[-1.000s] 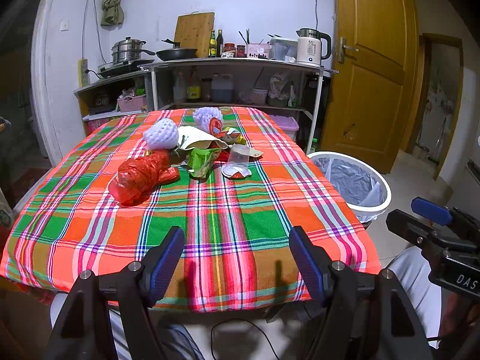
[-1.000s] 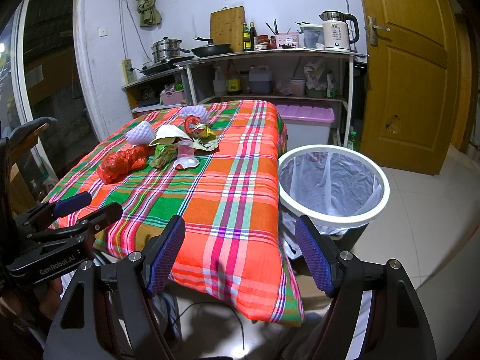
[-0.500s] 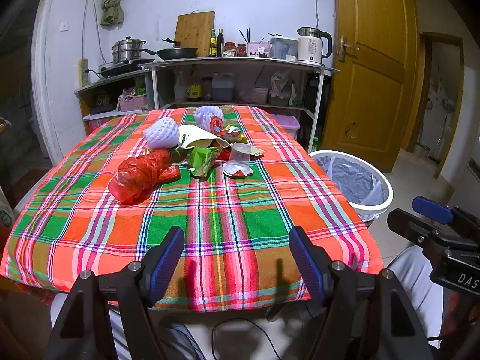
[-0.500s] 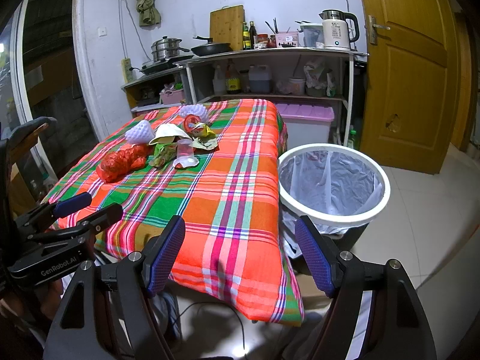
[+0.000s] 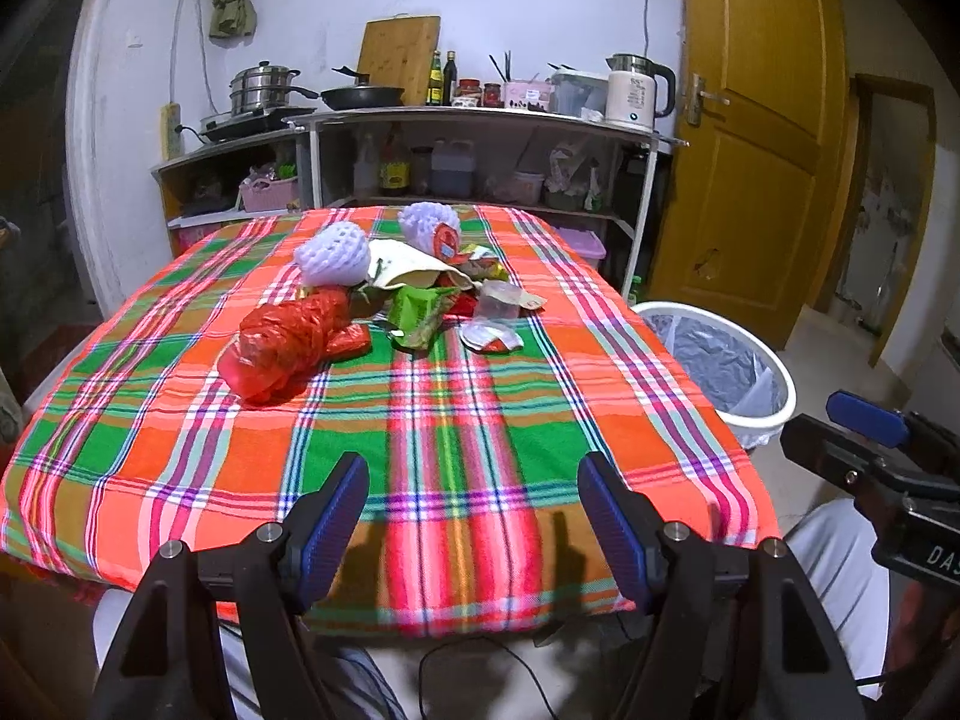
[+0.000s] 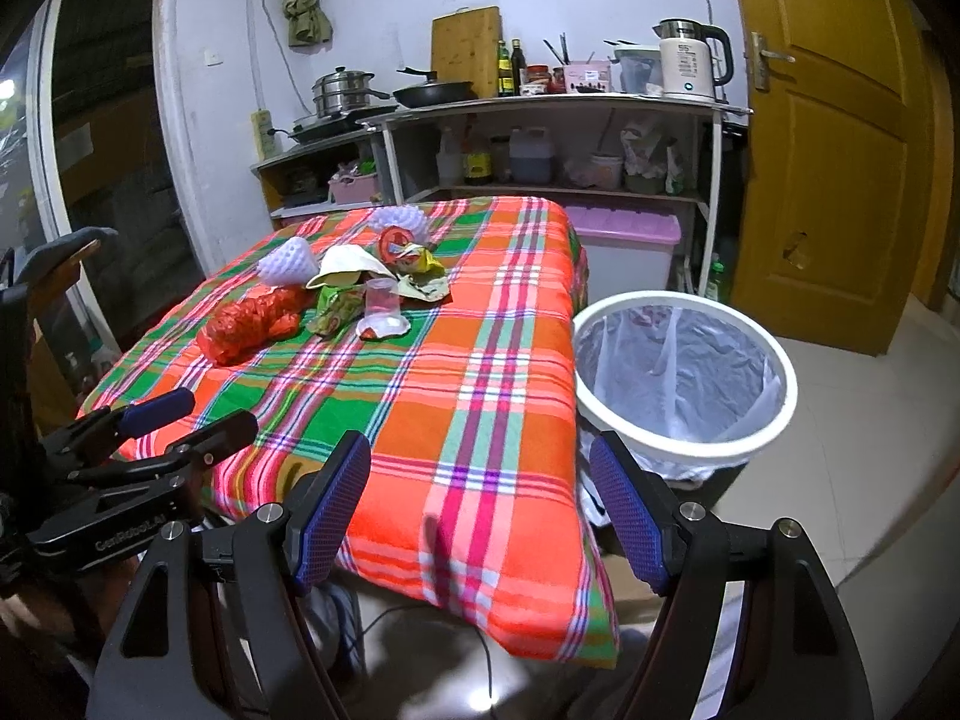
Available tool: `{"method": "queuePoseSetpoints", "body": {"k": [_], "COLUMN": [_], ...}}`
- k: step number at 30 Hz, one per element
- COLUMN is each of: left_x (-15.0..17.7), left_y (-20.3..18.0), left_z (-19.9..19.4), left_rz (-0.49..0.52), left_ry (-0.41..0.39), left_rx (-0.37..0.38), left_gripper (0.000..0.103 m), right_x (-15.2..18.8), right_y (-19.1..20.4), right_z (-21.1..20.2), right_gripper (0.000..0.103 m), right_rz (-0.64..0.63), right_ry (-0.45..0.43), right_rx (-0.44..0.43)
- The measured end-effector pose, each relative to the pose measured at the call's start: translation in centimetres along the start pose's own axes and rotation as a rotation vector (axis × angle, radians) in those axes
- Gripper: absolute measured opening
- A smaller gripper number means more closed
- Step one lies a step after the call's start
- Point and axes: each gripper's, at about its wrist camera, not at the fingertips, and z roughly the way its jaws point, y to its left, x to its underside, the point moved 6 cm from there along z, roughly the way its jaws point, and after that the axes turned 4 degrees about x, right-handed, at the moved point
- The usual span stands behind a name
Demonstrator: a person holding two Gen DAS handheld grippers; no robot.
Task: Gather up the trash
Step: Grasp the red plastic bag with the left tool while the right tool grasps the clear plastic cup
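Observation:
Trash lies in a heap on the plaid tablecloth (image 5: 420, 420): a crumpled red plastic bag (image 5: 288, 342), a green wrapper (image 5: 417, 309), a clear plastic cup (image 5: 498, 306) with a peeled lid (image 5: 489, 337), two white foam fruit nets (image 5: 333, 253), and a paper bowl (image 5: 402, 264). The same heap shows in the right wrist view, with the red bag (image 6: 252, 318) and cup (image 6: 381, 297). A white bin with a liner (image 6: 678, 372) stands on the floor right of the table. My left gripper (image 5: 474, 510) hangs open over the table's near edge. My right gripper (image 6: 480, 504) is open and empty near the table's corner.
A shelf unit (image 5: 480, 120) with pots, bottles and a kettle stands behind the table. A wooden door (image 5: 756, 138) is at the right. A purple-lidded box (image 6: 624, 240) sits under the shelf. A person's legs (image 5: 840, 570) show below the table edge.
Both grippers have drifted very slightly; the view has barely shifted. Nothing on the table has moved.

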Motion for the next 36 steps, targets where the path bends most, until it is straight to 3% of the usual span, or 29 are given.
{"method": "queuePoseSetpoints", "body": {"k": [7, 14, 21, 33, 36], "left_x": [-1.6, -3.5, -4.8, -5.3, -5.2], "left_y": [3.4, 7.7, 11.3, 14.4, 14.6], "left_z": [0.5, 1.7, 4.1, 8.3, 8.9], "left_rz": [-0.057, -0.070, -0.095, -0.146, -0.156], "left_ry": [-0.027, -0.038, -0.015, 0.051, 0.063], "left_rx": [-0.015, -0.091, -0.119, -0.069, -0.053], "left_gripper": [0.072, 0.072, 0.072, 0.072, 0.072], "right_x": [-1.6, -3.7, -6.2, -8.3, -8.4], "right_y": [1.6, 3.6, 5.2, 7.6, 7.9], "right_z": [2.1, 4.7, 8.1, 15.6, 17.0], "right_gripper": [0.076, 0.076, 0.075, 0.058, 0.049], "right_rz": [-0.028, -0.050, -0.065, -0.086, -0.083], "right_ry": [0.014, 0.025, 0.040, 0.150, 0.176], "right_rx": [-0.046, -0.098, -0.122, -0.165, -0.171]}}
